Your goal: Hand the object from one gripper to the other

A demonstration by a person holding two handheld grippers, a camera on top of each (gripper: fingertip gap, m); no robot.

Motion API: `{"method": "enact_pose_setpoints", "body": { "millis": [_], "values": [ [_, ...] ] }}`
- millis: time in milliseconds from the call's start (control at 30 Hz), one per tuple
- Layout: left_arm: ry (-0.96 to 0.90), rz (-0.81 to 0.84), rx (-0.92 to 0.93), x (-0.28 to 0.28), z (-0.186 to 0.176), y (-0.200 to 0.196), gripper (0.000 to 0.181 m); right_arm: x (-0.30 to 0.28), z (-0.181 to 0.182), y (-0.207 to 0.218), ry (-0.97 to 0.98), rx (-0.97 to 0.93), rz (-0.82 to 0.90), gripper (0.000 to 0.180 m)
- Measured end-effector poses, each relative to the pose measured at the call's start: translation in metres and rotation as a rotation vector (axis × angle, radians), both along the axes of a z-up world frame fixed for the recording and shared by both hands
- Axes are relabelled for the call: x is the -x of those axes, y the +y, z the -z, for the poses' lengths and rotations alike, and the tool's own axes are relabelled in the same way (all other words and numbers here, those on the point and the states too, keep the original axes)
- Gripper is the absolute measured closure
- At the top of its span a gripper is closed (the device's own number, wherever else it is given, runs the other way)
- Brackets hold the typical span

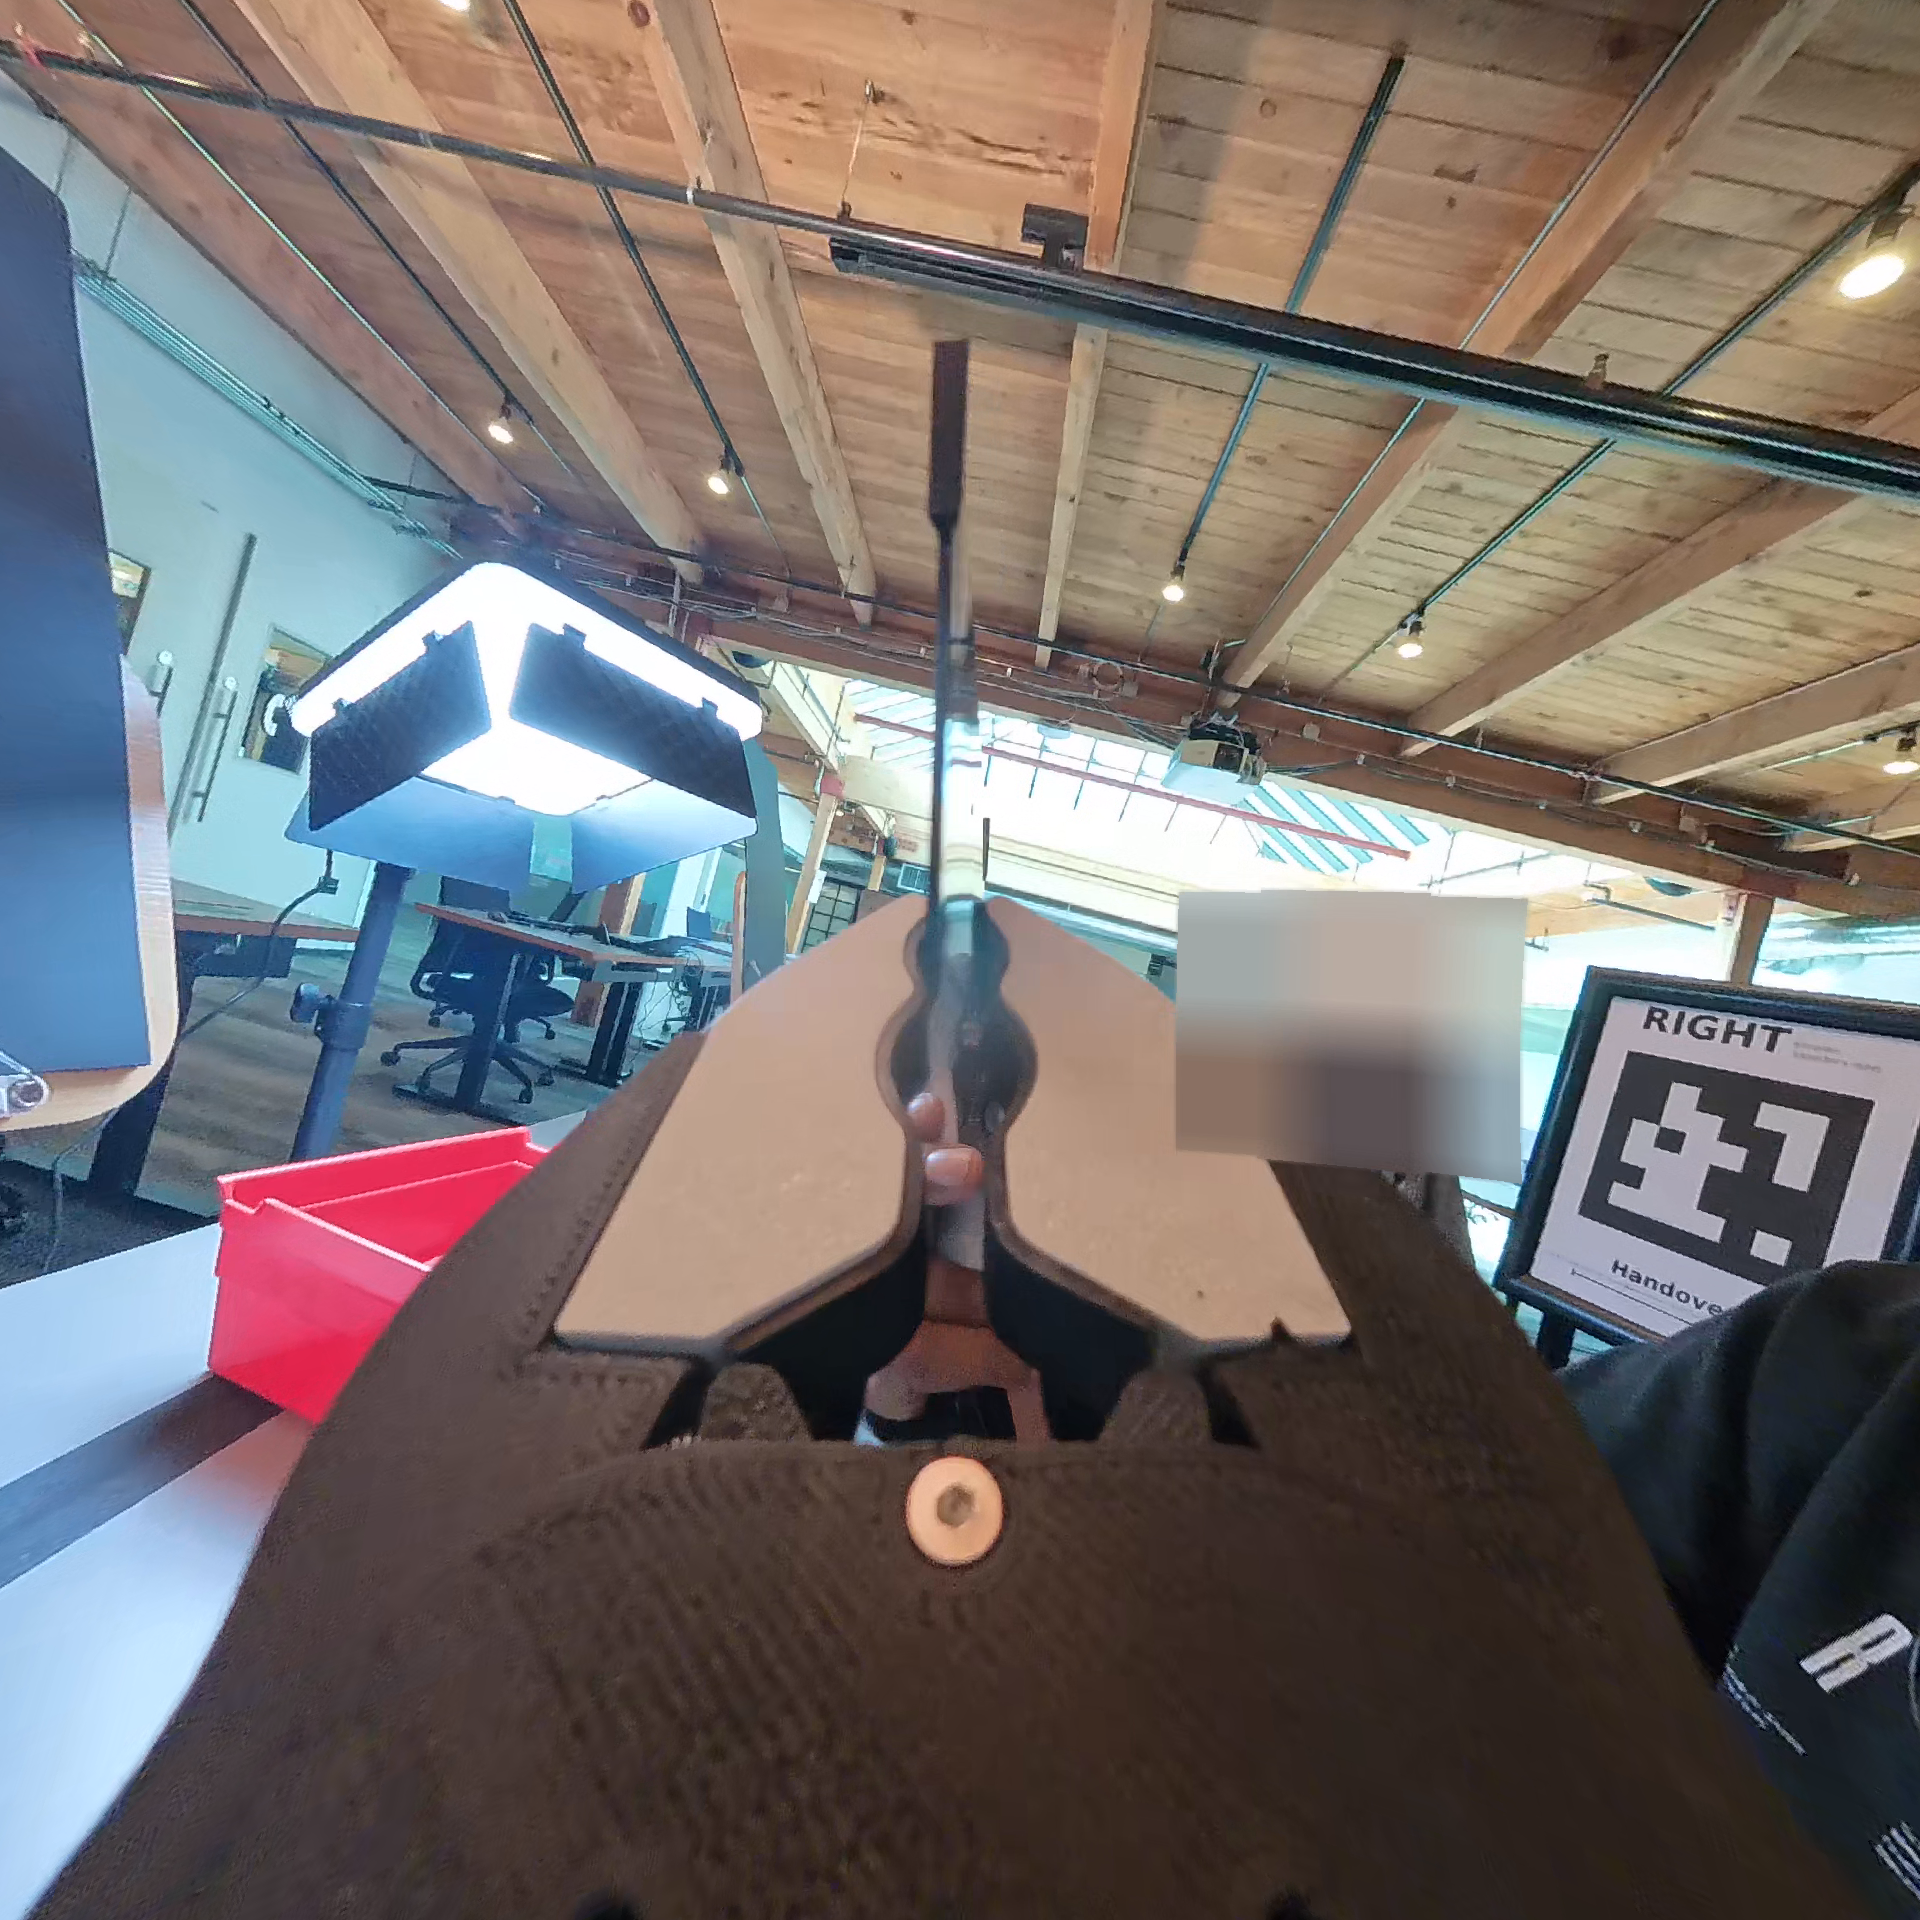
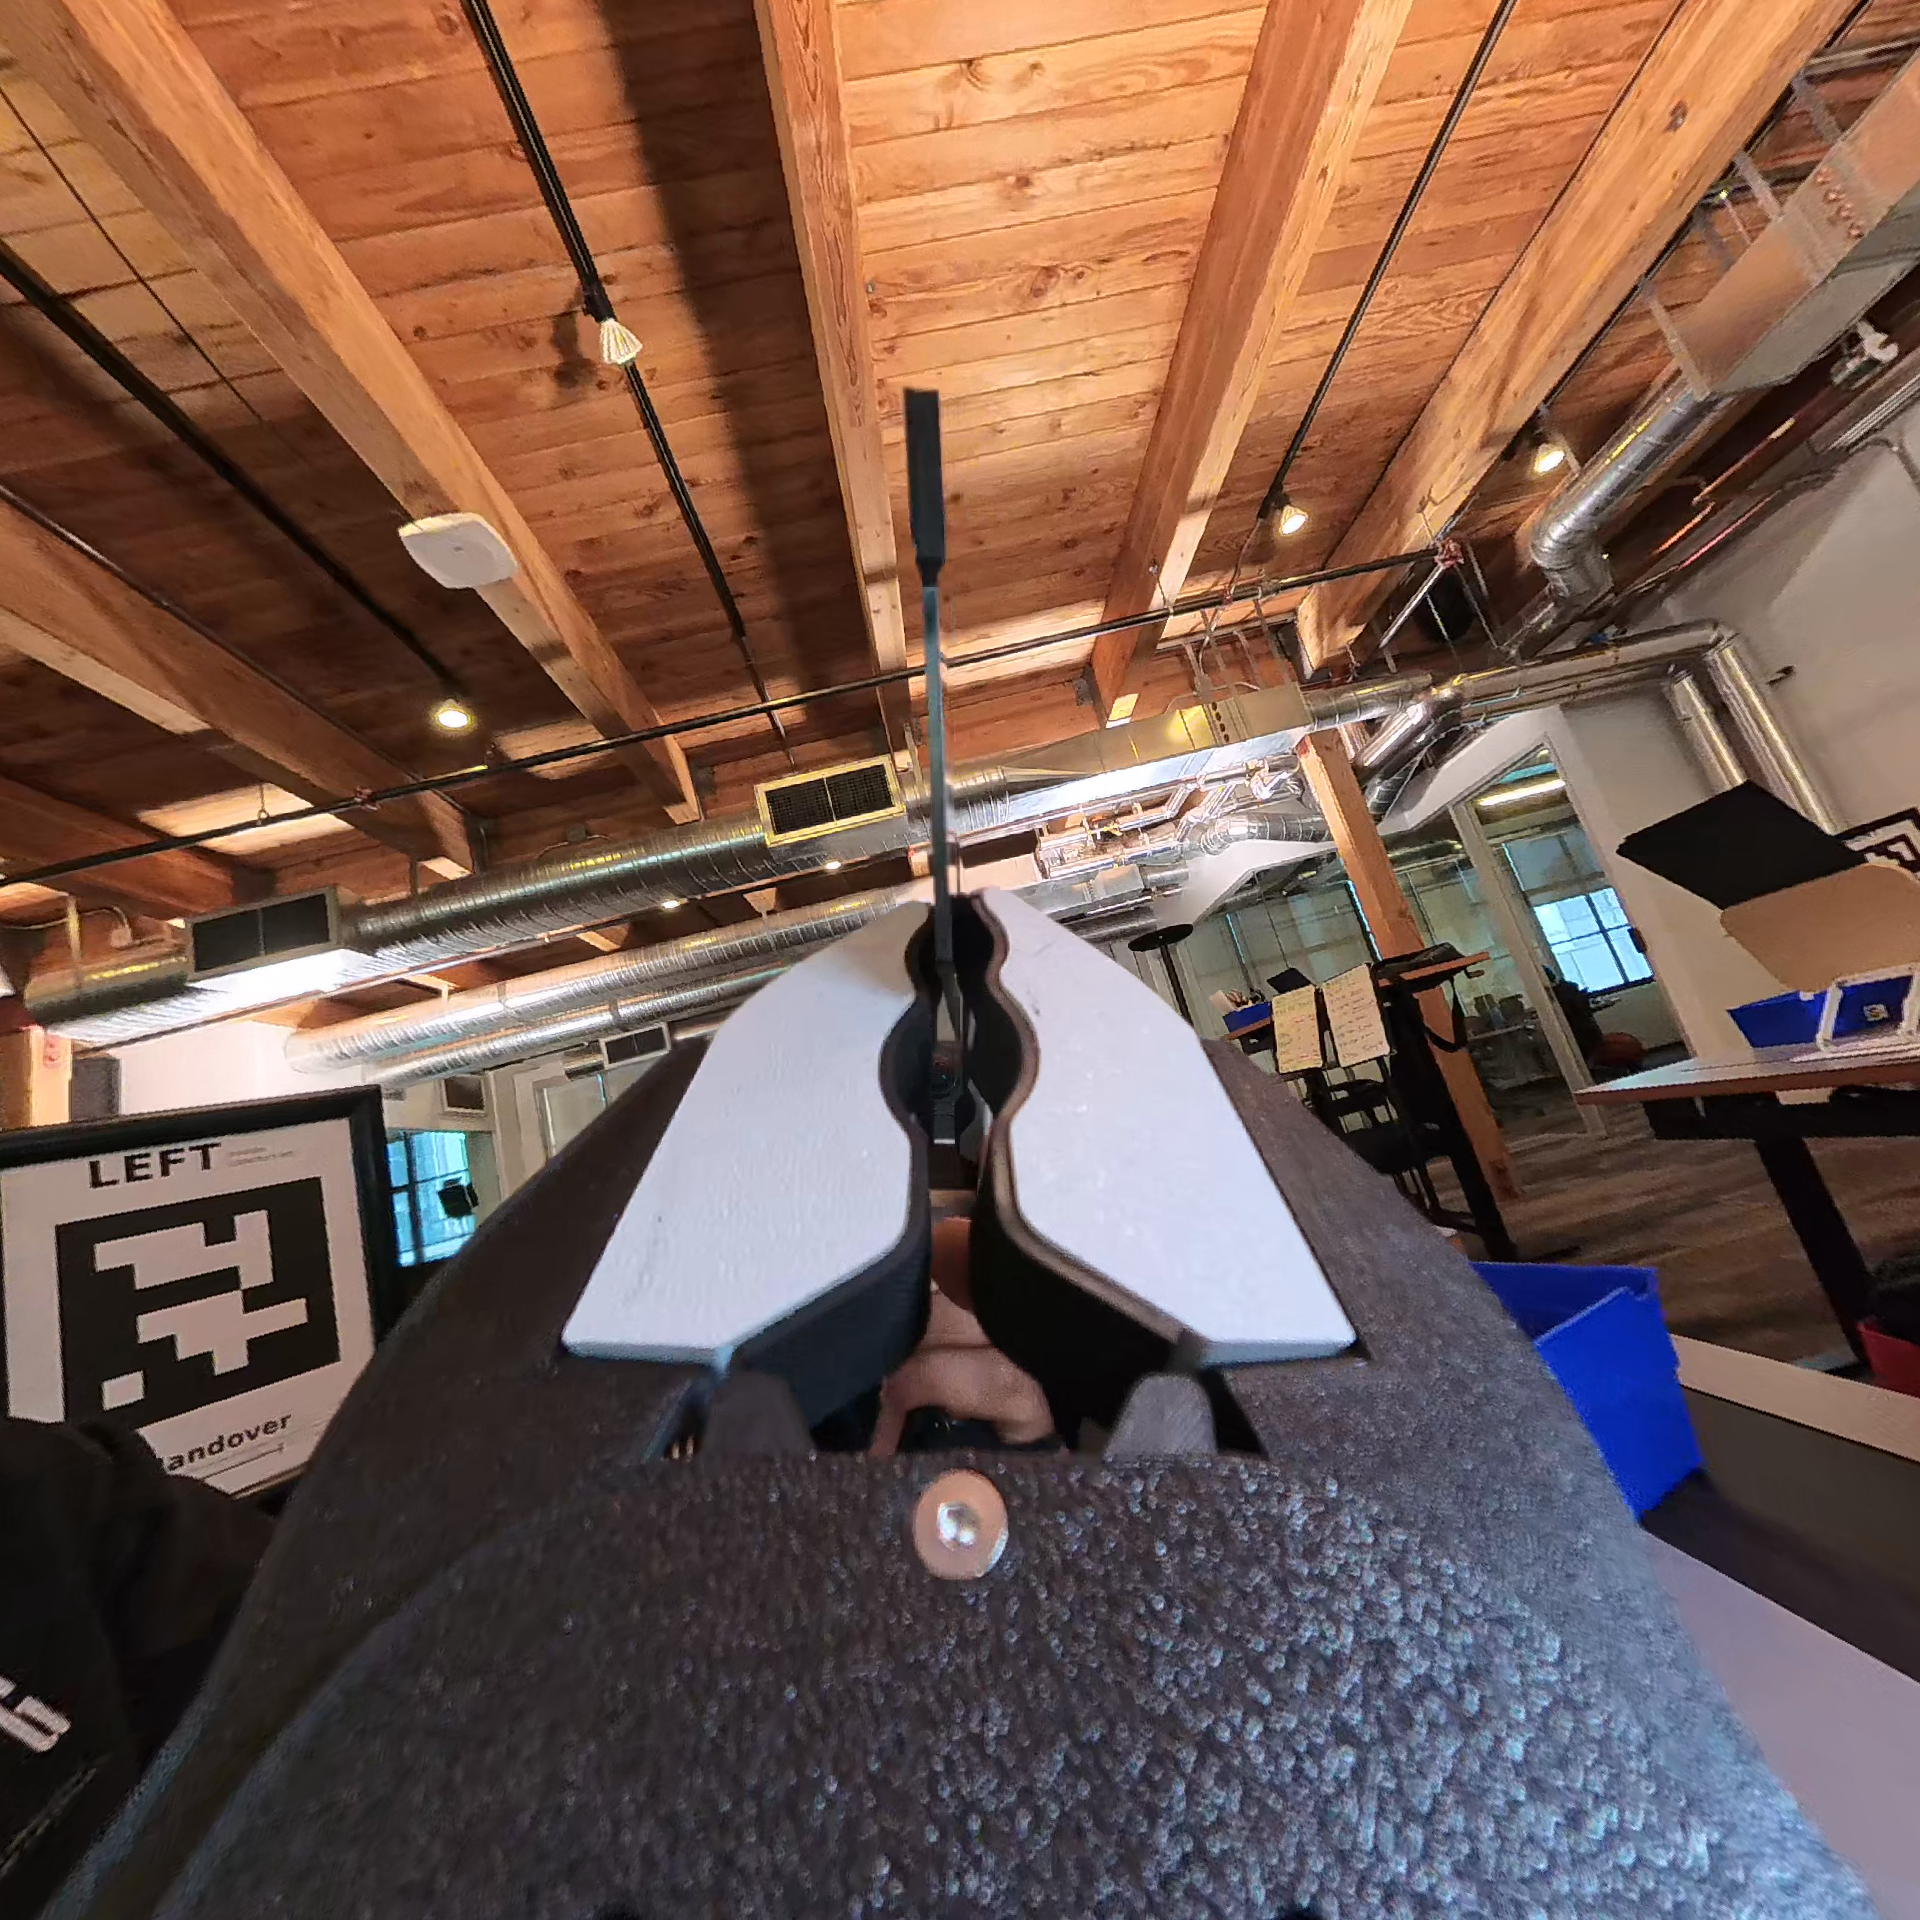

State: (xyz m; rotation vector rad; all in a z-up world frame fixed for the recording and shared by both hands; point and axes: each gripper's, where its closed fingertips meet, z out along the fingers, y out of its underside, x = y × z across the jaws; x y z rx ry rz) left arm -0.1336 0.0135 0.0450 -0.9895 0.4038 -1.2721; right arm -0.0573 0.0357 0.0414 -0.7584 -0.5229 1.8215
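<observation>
Observer: Rod position?

Recorder: Thin black rod, thicker at its far end, stands up out of both pairs of fingers. Left gripper is clamped on its lower part; right gripper likewise, with the pads pressed to the shaft. Each view shows only its own gripper.

Observer: Room around the rod?

Recorder: Free end clear on every side, with only wooden ceiling beams far behind it. In the left view a black rail crosses behind the rod's tip, well apart.

Observer: Anything close in?

Recorder: A hand shows through the gap below the rod's clamped part. Left of the rod in the left view are a red bin on the table and, farther off, a lit light panel on a stand. Right of the rod are a framed marker sign and a dark sleeve.

Observer: Right view?

Recorder: A second framed sign sits left of the rod and a blue bin right of it, both low and well apart.
</observation>
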Motion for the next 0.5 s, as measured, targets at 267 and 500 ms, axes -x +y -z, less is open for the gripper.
{"method": "enact_pose_setpoints", "body": {
  "millis": [267,500],
  "values": [
    [0.053,-0.031,-0.005,-0.021,0.008,0.0,0.179,0.015,0.008,-0.008,-0.016,0.017,-0.019,0.177],
    [0.087,-0.007,0.008,-0.014,0.005,-0.002,0.178,0.018,0.01,-0.008,-0.106,-0.042,-0.001,0.173]
  ]
}}
